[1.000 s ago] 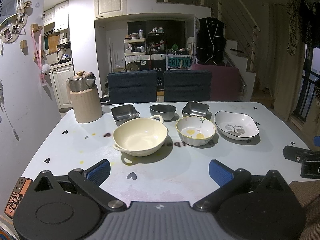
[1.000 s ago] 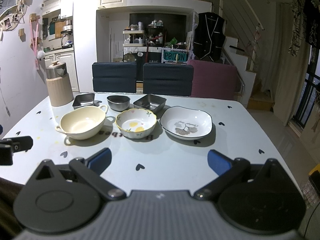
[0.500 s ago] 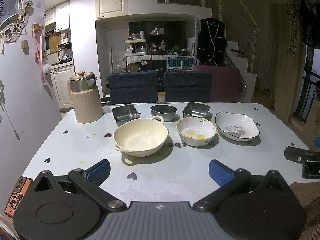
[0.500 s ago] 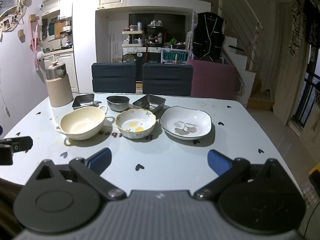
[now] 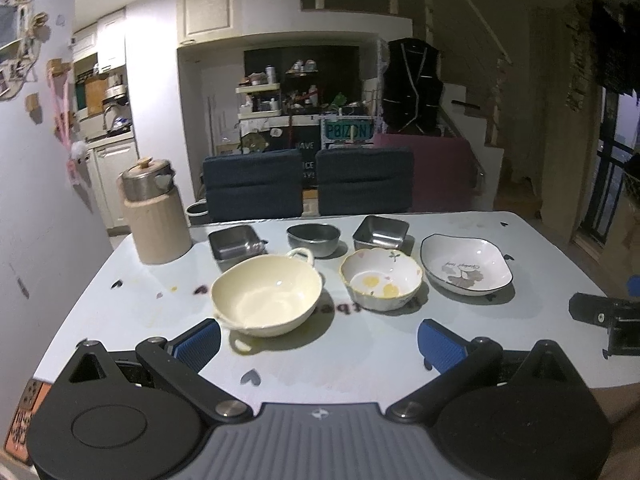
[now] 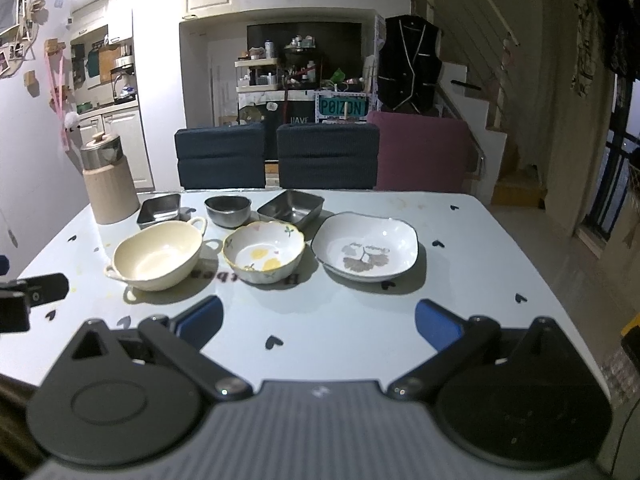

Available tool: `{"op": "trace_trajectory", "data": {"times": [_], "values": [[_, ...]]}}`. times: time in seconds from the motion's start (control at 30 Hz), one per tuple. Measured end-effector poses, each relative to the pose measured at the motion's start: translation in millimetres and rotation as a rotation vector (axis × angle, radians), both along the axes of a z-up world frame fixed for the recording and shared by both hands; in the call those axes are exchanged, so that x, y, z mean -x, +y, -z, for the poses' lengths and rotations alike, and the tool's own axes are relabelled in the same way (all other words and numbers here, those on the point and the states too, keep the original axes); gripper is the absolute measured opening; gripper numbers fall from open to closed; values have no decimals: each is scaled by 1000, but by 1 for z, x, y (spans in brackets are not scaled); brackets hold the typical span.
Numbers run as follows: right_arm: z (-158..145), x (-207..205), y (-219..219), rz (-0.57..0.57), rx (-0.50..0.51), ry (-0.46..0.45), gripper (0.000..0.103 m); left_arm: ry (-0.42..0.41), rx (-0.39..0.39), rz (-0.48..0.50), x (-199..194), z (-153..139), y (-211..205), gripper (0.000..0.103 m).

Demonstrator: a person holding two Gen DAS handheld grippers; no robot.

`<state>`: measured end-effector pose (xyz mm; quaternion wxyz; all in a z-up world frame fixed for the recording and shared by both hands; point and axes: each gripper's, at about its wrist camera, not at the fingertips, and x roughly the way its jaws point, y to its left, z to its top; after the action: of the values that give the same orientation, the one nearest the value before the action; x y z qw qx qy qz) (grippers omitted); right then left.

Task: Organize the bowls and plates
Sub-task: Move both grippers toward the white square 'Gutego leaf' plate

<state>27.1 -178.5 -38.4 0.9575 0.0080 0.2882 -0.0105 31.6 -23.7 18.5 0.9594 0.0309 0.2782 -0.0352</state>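
Left wrist view puts your left gripper (image 5: pixel 318 338) spread wide and empty, with the cream two-handled bowl (image 5: pixel 267 295) just ahead of its left pad, not between the jaws. Your right gripper (image 6: pixel 318 320) is also spread, holding nothing; the floral bowl (image 6: pixel 263 255) and white plate (image 6: pixel 365 251) sit further ahead on the table (image 6: pixel 460 280).
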Motion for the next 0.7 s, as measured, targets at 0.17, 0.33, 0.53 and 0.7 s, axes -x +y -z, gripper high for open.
{"op": "trace_trajectory", "data": {"times": [0.17,0.33,0.53,0.7], "values": [[-10,-12,-8,-2,16,-24,103,-6,-12,31,-23,-7,-8,103],[-22,-29,-19,3,30,-42,103,-15,-21,55,-52,-16,-18,103],[-27,-55,-36,42,71,-78,103,-60,-73,120,-88,-19,-41,103],[-12,-85,-55,106,93,-76,103,-81,-94,182,-120,-12,-60,103]]}}
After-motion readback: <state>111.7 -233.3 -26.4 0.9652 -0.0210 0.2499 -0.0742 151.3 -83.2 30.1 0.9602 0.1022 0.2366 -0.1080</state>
